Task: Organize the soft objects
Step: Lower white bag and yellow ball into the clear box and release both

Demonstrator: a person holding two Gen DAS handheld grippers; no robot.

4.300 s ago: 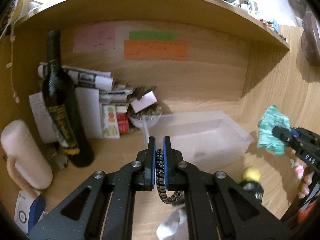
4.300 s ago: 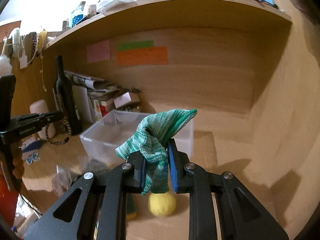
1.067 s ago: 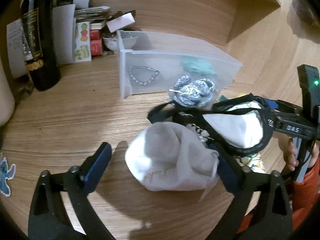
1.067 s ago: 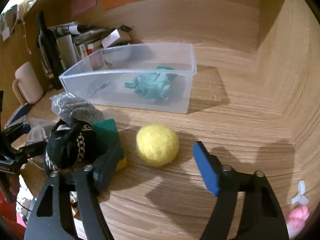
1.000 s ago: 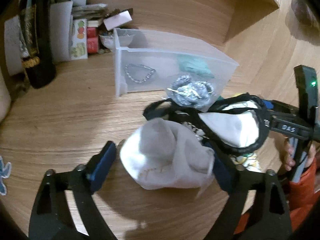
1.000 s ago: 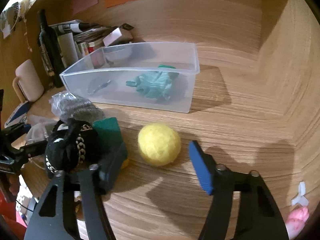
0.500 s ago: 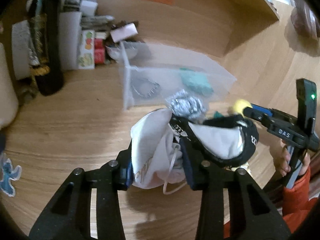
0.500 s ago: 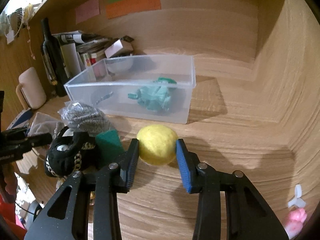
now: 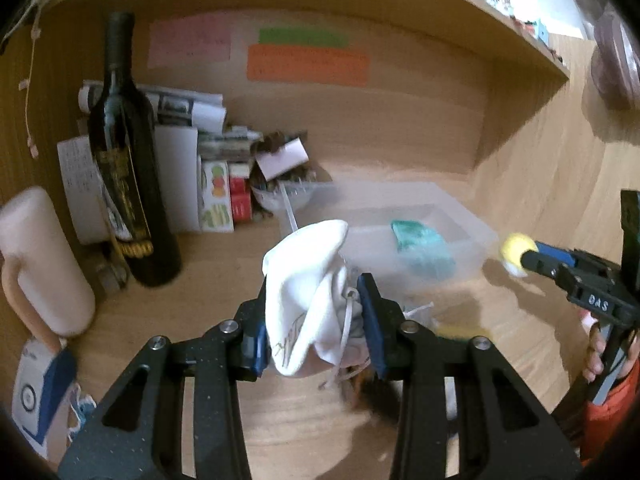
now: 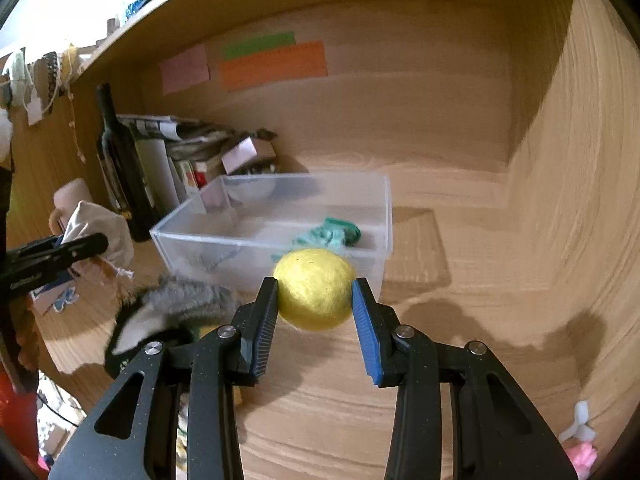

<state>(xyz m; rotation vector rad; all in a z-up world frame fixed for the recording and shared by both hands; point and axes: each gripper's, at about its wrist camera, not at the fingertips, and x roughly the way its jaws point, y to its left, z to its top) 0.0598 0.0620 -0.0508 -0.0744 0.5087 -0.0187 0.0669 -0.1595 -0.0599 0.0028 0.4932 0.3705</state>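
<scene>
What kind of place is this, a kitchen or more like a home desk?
Most likely a home desk nook, not a kitchen: a wooden desk under a shelf, sticky notes on the back panel, and stacked papers beside a wine bottle.

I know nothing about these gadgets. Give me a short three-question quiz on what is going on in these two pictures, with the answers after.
1. True or false: the left gripper holds a white drawstring pouch.
2. What does the right gripper grip? A) a green sponge B) a yellow felt ball C) a bracelet
3. Fill the blank: the teal knitted cloth lies inside the clear plastic ____.

Key:
1. True. The pouch is clamped between both pads, its cord hanging below.
2. B. The ball sits squeezed between the two fingers, raised off the wooden desk.
3. Bin. The cloth shows through its wall in both views.
</scene>
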